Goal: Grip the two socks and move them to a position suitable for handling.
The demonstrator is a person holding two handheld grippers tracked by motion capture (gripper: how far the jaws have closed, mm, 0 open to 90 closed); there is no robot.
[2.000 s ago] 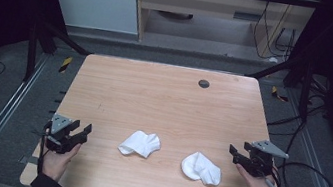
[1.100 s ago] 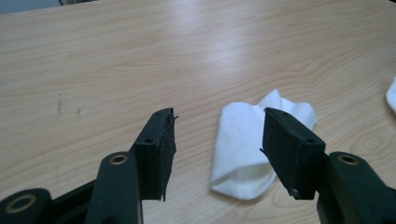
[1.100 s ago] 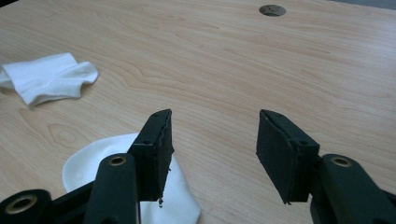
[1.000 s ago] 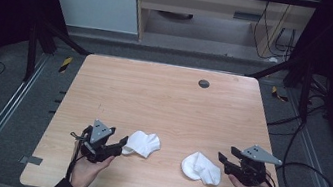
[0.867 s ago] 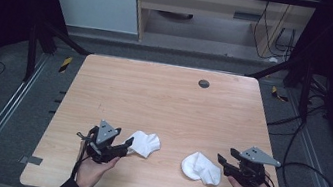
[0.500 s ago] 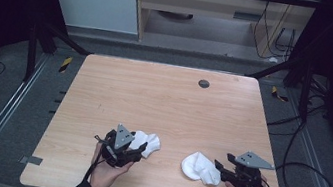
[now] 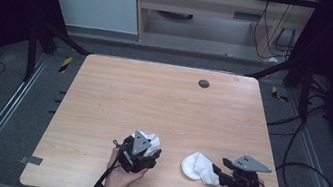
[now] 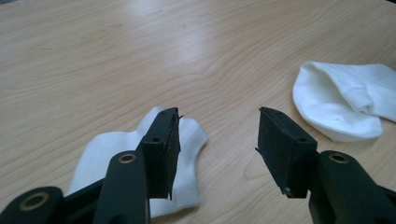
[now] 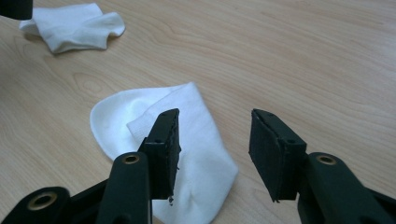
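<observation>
Left tool (image 8: 217, 140) gapes over one white sock's (image 8: 187, 140) edge.

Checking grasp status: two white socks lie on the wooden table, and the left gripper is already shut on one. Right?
Not shut. The left gripper is open, jaws apart over the left sock, as the left gripper view shows. Two white socks on the wooden table is correct.

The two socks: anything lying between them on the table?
Nothing. In the high view, bare wood table separates the left sock from the right sock; the left gripper view shows the same gap.
</observation>
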